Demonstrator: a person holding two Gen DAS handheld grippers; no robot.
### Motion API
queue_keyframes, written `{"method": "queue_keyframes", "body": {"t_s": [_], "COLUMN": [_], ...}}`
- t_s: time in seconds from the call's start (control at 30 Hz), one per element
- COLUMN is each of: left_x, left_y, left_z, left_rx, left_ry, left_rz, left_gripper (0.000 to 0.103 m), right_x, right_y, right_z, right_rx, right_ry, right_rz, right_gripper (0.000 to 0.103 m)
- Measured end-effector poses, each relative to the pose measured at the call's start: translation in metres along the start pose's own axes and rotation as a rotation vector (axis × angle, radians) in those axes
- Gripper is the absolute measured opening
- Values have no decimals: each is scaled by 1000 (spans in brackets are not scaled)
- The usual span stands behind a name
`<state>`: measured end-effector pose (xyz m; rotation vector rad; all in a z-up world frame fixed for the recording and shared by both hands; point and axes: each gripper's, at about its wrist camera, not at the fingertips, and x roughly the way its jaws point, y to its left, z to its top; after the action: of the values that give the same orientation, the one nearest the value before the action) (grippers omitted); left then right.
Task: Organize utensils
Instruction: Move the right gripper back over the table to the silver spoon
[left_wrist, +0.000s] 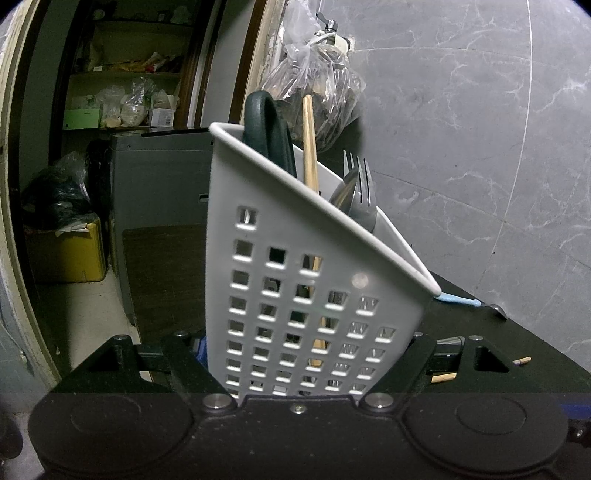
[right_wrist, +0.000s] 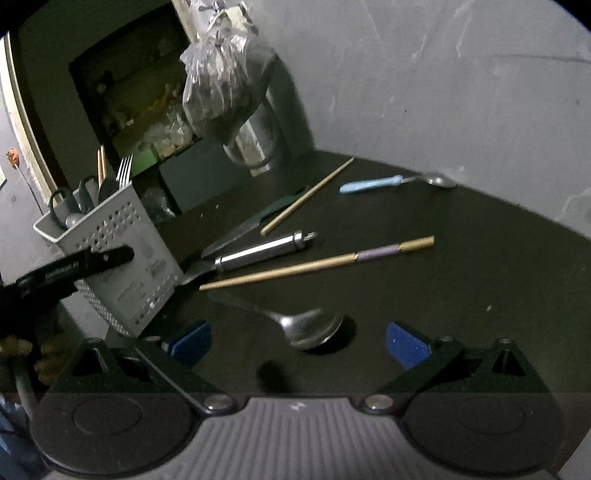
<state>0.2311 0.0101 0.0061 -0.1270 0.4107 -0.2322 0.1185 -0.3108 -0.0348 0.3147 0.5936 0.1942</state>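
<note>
Left wrist view is filled at its centre by a grey perforated utensil caddy (left_wrist: 295, 295), tilted so that its rim slopes down toward the right of the frame; the left gripper (left_wrist: 299, 369) is closed on its lower body, the black arms pressed against both sides; dark scissor handles (left_wrist: 266, 129), a wooden chopstick (left_wrist: 310, 144) and a fork (left_wrist: 360, 181) with a spoon bowl before it are seen rising above the rim; a light-blue handled spoon (left_wrist: 458, 300) is seen on the dark table (left_wrist: 517, 343) just beyond the lower right corner of the caddy; a clear plastic bag (left_wrist: 317, 81) is seen at the upper centre against the grey marbled wall (left_wrist: 461, 129); cluttered shelves (left_wrist: 125, 81) are seen at the upper left.

Right wrist view shows the right gripper (right_wrist: 299, 345) spread wide, its blue pads (right_wrist: 406, 343) well apart and nothing pressed between them; a metal spoon (right_wrist: 303, 326) lies on the table between and just above the pads, its bowl nearest the camera; above it, at mid-frame, a long chopstick with a lilac band (right_wrist: 317, 264), a steel-handled tool (right_wrist: 258, 253), a knife (right_wrist: 240, 230) with a dark green handle and a plain wooden chopstick (right_wrist: 306, 195) are laid loosely side by side; the blue-handled spoon (right_wrist: 373, 183) is set apart at the upper right; the caddy (right_wrist: 114, 254) is seen at the left of the frame, gripped by the black finger of the left gripper (right_wrist: 81, 264).
</note>
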Motion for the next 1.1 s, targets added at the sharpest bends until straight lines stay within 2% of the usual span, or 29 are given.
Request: {"method": "queue_keyframes", "body": {"t_s": [0.2, 0.67, 1.03, 1.1], "left_x": [0, 1, 1, 1], "left_y": [1, 1, 1, 1], "left_z": [-1, 0, 0, 0], "left_rx": [0, 0, 0, -1], "left_ry": [1, 1, 2, 2], "left_rz": [1, 1, 1, 1], "left_gripper": [81, 81, 81, 81], "right_x": [3, 8, 9, 9], "right_y": [6, 13, 16, 15], "right_z": [2, 1, 0, 0], "right_rx": [4, -31, -60, -61], "right_ry": [6, 0, -14, -18], "right_rz": [11, -32, -67, -73], "right_gripper": [103, 101, 77, 67]}}
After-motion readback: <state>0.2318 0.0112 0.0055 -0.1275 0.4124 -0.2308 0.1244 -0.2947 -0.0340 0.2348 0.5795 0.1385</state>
